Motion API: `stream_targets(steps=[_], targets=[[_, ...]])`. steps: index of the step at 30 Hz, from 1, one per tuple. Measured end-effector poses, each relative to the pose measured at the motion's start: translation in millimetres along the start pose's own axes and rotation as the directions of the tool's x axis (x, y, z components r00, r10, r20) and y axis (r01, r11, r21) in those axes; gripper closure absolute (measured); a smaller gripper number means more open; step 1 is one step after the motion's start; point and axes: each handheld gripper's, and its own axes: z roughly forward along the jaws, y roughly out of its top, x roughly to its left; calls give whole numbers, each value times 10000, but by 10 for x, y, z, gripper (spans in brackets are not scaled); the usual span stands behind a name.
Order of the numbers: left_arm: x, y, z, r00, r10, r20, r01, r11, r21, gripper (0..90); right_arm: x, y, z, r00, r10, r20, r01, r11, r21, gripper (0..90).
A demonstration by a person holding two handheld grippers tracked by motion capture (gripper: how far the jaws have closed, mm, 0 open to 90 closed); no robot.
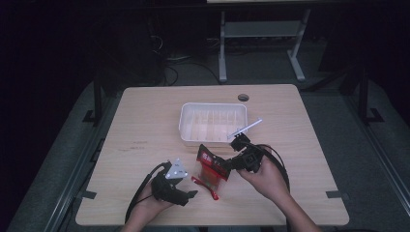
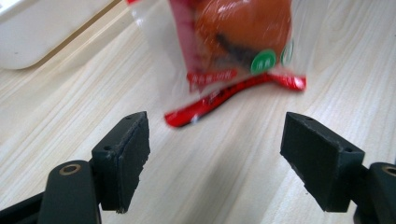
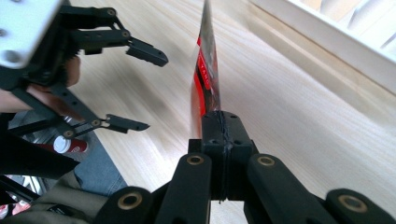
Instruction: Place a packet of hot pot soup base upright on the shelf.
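Observation:
A clear and red snack bag [image 1: 209, 170] with an orange-brown item inside hangs just above the table, its lower red edge near the wood. My right gripper [image 1: 226, 166] is shut on the bag's upper edge; in the right gripper view the jaws [image 3: 221, 128] pinch the thin red packet [image 3: 205, 70] edge-on. My left gripper [image 1: 189, 194] stands open near the table's front, to the left of the bag. In the left gripper view its pads [image 2: 125, 154] are wide apart with the bag [image 2: 238, 42] beyond them, not between them.
A white ribbed tray [image 1: 183, 124] stands mid-table behind the bag, with a white stick [image 1: 247, 128] leaning off its right corner. The tray's corner [image 2: 42, 32] sits at the upper left of the left gripper view. A cable hole [image 1: 243, 97] marks the far edge.

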Motion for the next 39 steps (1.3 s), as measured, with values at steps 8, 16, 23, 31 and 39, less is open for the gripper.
stream_targets(steps=[8,16,23,31,39], targets=[[55,-37,-38,9997,-164,-166,164,9999,-1,218,57,66,-155,9999,-3,-160,-2,9995,-302,893],[83,-52,-68,9994,-215,-274,214,9998,-41,213,55,163,-334,9976,382,-570,-421,9967,-700,892],[112,-71,-97,9987,-334,-373,330,9994,-115,213,66,240,-438,9985,362,-418,-399,9950,-918,893],[137,-86,-127,9981,-342,-511,334,9993,-164,213,48,337,-535,9974,653,-299,-683,9911,-1146,894],[152,-101,-140,9976,-391,-577,381,9991,-173,212,14,517,-614,9952,974,-100,-978,9848,-1433,894]])
